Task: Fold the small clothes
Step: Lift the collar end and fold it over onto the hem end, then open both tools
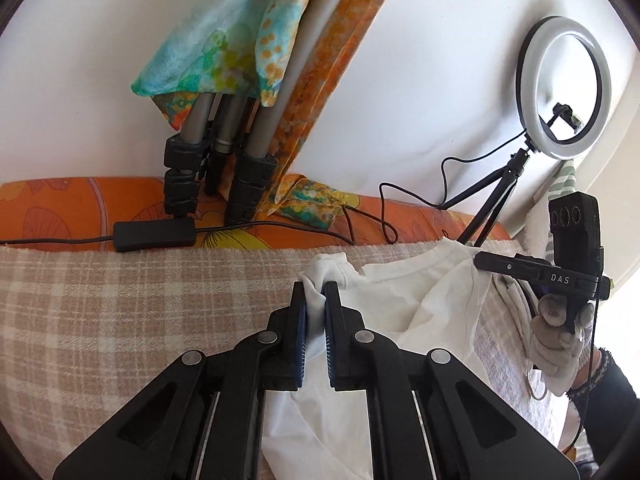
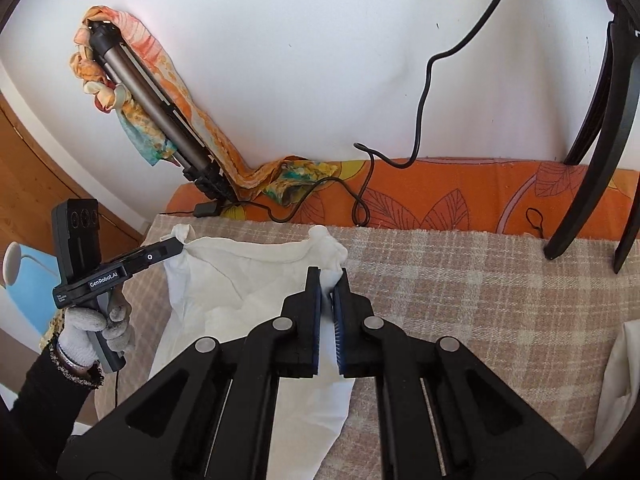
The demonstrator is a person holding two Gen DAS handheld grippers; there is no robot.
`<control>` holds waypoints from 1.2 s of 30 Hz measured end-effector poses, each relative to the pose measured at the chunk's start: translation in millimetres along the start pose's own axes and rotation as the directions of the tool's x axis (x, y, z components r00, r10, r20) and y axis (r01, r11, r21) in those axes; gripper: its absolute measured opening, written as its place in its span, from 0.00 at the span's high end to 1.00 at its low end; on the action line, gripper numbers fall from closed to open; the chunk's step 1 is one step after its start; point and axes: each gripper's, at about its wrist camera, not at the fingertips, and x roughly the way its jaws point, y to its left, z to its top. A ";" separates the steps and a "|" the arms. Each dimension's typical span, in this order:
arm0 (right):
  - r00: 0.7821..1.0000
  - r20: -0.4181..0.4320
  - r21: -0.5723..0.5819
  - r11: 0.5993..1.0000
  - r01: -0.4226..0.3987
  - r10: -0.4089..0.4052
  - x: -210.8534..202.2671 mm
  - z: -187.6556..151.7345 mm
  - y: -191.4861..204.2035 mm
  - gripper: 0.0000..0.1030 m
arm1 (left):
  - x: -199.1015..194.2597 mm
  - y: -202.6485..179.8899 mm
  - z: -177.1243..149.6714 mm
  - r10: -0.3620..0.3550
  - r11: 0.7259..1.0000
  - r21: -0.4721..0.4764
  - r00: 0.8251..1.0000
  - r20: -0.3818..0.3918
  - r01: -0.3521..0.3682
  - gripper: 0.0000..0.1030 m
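Note:
A small white shirt (image 1: 436, 304) is held up over the checked beige cloth (image 1: 120, 312), neckline toward the wall. My left gripper (image 1: 315, 290) is shut on its left shoulder corner. My right gripper (image 1: 478, 258) shows at the right of the left wrist view, shut on the other shoulder. In the right wrist view the shirt (image 2: 240, 280) hangs between both tools: my right gripper (image 2: 328, 280) pinches one corner, and my left gripper (image 2: 182, 246) pinches the far left corner. The shirt's lower part is hidden behind the gripper bodies.
A folded tripod (image 1: 224, 148) draped with a colourful scarf leans on the white wall. A ring light (image 1: 564, 88) on a small tripod stands at the right, its cable (image 2: 420, 92) trailing over the orange cloth (image 2: 460, 196). Another pale garment (image 2: 616, 380) lies at the right.

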 end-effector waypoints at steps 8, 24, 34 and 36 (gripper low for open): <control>0.999 0.034 -0.066 0.998 -0.001 0.003 -69.2 -30.5 51.8 0.93 | -63.6 -34.7 -29.9 -0.004 1.000 0.023 0.999 0.046 0.003 0.94; 0.999 0.018 -0.186 0.981 0.046 -0.044 -135.4 -183.4 124.6 0.93 | -141.3 -61.5 -163.4 0.011 0.999 0.036 1.000 0.027 -0.012 0.94; 0.984 0.040 -0.260 0.949 0.176 -0.171 -135.1 -255.8 125.2 0.93 | -145.5 -73.6 -226.4 0.052 0.993 0.111 0.998 -0.028 -0.048 0.93; 0.979 0.040 -0.297 0.934 0.201 -0.198 -136.5 -264.8 130.3 0.93 | -147.5 -75.6 -232.6 0.062 0.990 0.132 0.997 -0.043 -0.056 0.92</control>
